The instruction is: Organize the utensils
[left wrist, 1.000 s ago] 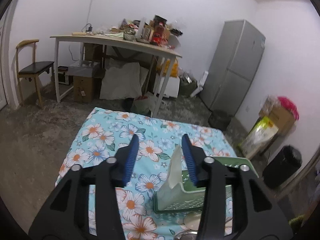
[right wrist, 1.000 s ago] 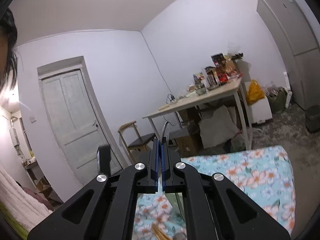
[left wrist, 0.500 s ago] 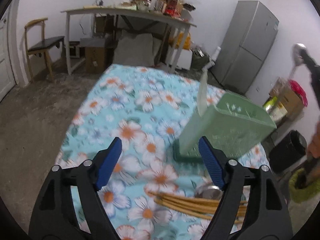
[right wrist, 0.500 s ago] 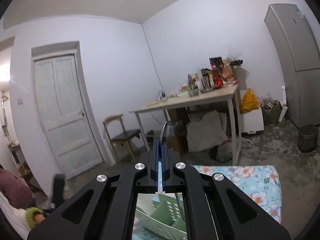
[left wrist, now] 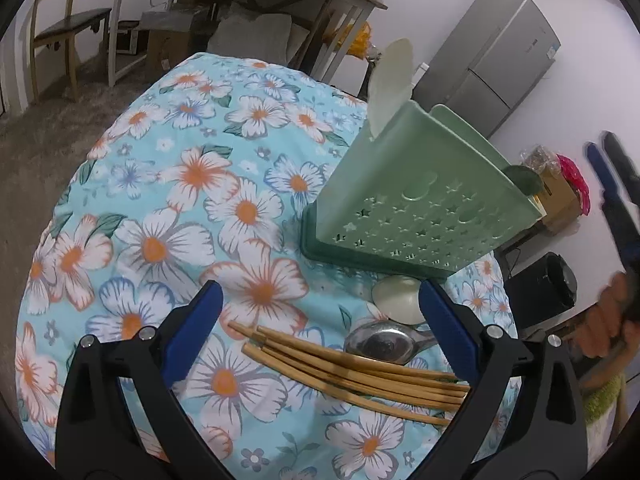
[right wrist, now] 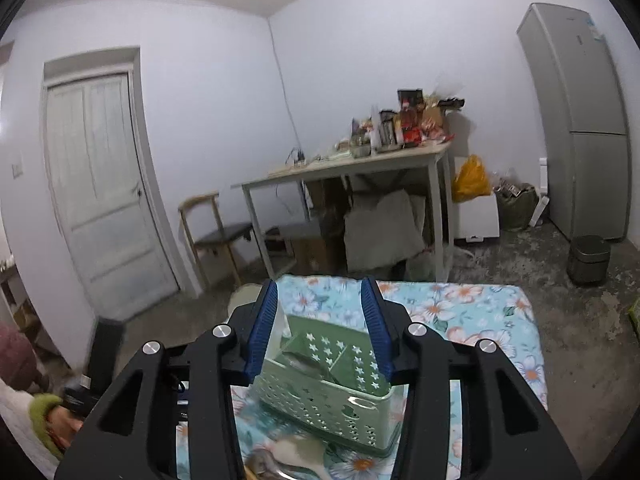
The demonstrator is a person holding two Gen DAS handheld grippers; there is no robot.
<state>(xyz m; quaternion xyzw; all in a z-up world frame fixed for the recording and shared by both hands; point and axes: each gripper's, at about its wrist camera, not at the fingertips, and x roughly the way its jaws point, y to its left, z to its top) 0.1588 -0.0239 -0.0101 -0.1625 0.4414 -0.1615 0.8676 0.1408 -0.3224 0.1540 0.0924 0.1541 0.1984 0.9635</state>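
A green utensil caddy [left wrist: 424, 204] with star holes stands on the floral cloth; a white spatula [left wrist: 390, 80] sticks up from it. In front of it lie a bundle of wooden chopsticks [left wrist: 352, 372], a metal spoon [left wrist: 380, 346] and a white spoon [left wrist: 398, 298]. My left gripper [left wrist: 316, 330] is open and empty, low over the chopsticks. My right gripper [right wrist: 320, 328] is open and empty above the caddy [right wrist: 324, 392], where a metal utensil [right wrist: 304, 362] lies in a compartment. The right gripper also shows at the left wrist view's right edge [left wrist: 612, 172].
The floral cloth [left wrist: 160, 208] covers a low table with floor around it. A cluttered desk [right wrist: 360, 160], a chair [right wrist: 216, 236], a door [right wrist: 104, 192], a grey fridge [right wrist: 580, 120] and a dark bin [right wrist: 588, 258] stand behind.
My right gripper opened and let go of the metal utensil over the caddy. My left gripper opened wider and dropped toward the chopsticks.
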